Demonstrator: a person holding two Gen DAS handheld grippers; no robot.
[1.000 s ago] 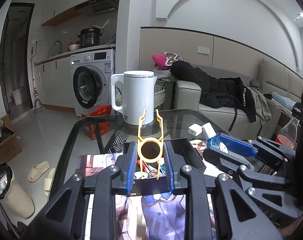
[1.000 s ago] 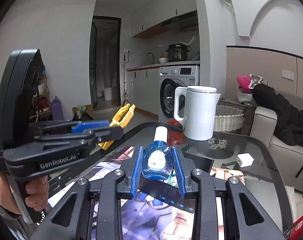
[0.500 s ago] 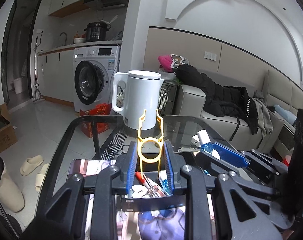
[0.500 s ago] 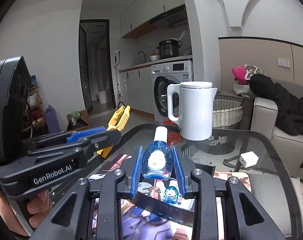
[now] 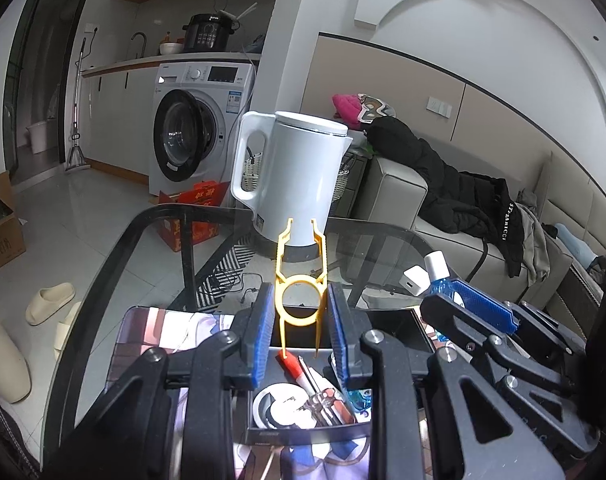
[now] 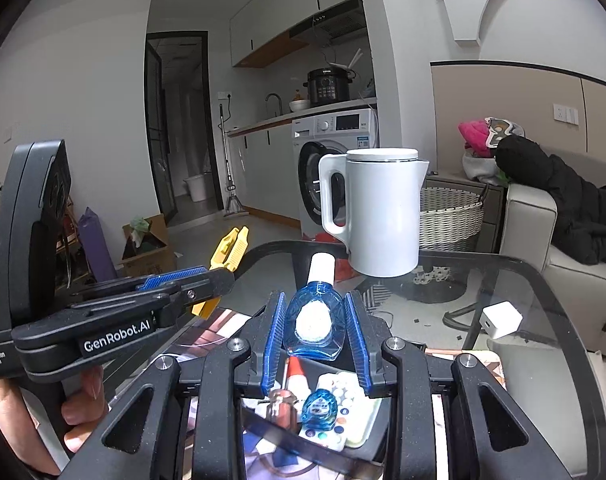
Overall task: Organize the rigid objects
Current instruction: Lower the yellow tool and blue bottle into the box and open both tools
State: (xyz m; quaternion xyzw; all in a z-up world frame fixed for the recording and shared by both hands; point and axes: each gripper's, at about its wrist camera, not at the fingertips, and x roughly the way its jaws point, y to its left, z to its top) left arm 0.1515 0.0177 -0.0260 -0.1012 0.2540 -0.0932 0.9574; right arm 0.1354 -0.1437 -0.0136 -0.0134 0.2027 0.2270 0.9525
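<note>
My left gripper (image 5: 300, 296) is shut on a yellow plastic clip (image 5: 301, 278) with a ring and two prongs that point away from me. In the right wrist view the same left gripper (image 6: 223, 276) sits at the left with the yellow clip (image 6: 229, 252) sticking out. My right gripper (image 6: 315, 300) is shut on a small blue bottle (image 6: 313, 320) with a white cap. Both hover just above an open black box (image 5: 303, 436) that holds a red pen (image 5: 293, 364), a white tape roll (image 5: 279, 408), a small blue bottle (image 6: 320, 406) and a pill pack (image 6: 343, 392).
A white kettle (image 5: 299, 176) stands at the far side of the glass table. A white charger (image 6: 501, 318) lies to the right. The box rests on a printed mat (image 5: 163, 328). A hand (image 6: 79, 412) holds the left gripper. Behind are a sofa and a washing machine.
Both grippers have moved forward and a little down over the black box, so its contents now show under the jaws. Both grips are unchanged.
</note>
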